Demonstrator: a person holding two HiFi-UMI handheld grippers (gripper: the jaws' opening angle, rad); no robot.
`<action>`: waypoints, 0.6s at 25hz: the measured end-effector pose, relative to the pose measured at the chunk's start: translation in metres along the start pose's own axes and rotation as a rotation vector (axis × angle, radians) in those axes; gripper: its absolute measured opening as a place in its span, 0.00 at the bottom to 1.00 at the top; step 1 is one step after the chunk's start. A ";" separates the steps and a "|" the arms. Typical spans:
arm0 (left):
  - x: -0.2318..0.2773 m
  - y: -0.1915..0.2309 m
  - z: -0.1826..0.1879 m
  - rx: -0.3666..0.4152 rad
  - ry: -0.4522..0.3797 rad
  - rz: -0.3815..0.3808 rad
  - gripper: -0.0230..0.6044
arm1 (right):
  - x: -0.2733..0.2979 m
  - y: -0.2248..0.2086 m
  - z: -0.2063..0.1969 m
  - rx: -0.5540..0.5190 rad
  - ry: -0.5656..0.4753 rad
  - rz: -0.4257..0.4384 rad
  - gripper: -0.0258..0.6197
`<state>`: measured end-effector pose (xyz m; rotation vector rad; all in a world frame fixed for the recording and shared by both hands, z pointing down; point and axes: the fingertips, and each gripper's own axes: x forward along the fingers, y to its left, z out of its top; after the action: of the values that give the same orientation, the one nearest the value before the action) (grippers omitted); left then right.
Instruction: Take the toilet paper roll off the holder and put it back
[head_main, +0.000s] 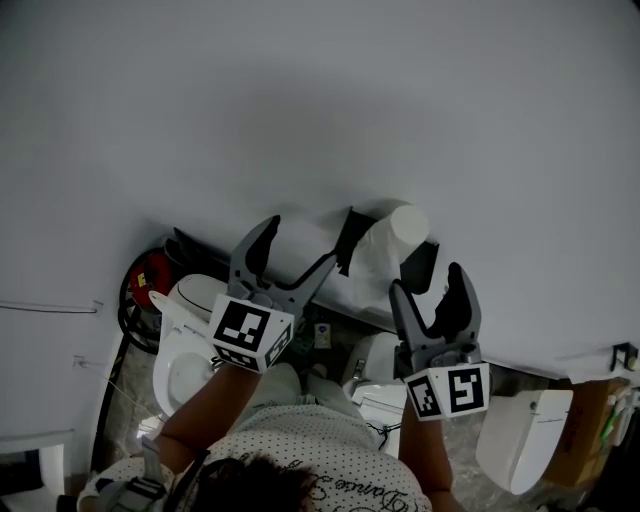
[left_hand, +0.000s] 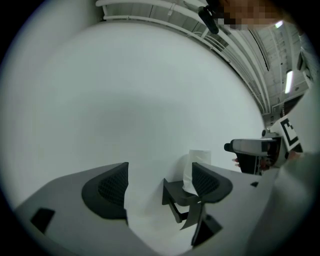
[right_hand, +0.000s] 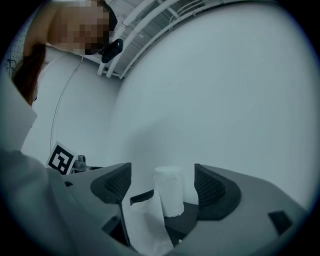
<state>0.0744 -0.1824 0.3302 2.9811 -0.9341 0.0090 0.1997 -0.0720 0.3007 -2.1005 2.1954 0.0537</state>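
Toilet paper roll (head_main: 396, 238) is sitting upright on the black holder (head_main: 350, 242), a little shelf on the white wall (head_main: 320, 100). A loose tail of paper (right_hand: 145, 225) hangs off the roll's front and drapes over the shelf edge. My right claw (head_main: 428, 285) is wide open with nothing gripped. In the right gripper view the roll lines up right in the gap between the jaws, a bit ahead of them, with no pad touching it. My left claw (head_main: 300, 250) is released too, with bare wall and the holder's near edge between its jaws and the roll peeking out behind the right-hand one. Both claws are held about level, side by side. Down below there's a white toilet (head_main: 185, 350) on the floor.
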 end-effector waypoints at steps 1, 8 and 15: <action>0.005 0.001 0.000 0.000 0.000 0.001 0.65 | 0.003 -0.004 -0.001 0.002 0.003 0.001 0.64; 0.032 0.010 -0.001 0.009 0.001 -0.033 0.64 | 0.017 -0.015 -0.007 0.009 0.021 -0.040 0.64; 0.058 0.022 -0.009 0.015 0.019 -0.092 0.65 | 0.040 -0.023 -0.014 0.078 0.018 -0.080 0.66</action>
<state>0.1092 -0.2333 0.3405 3.0289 -0.7972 0.0436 0.2200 -0.1144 0.3114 -2.1521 2.0844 -0.0567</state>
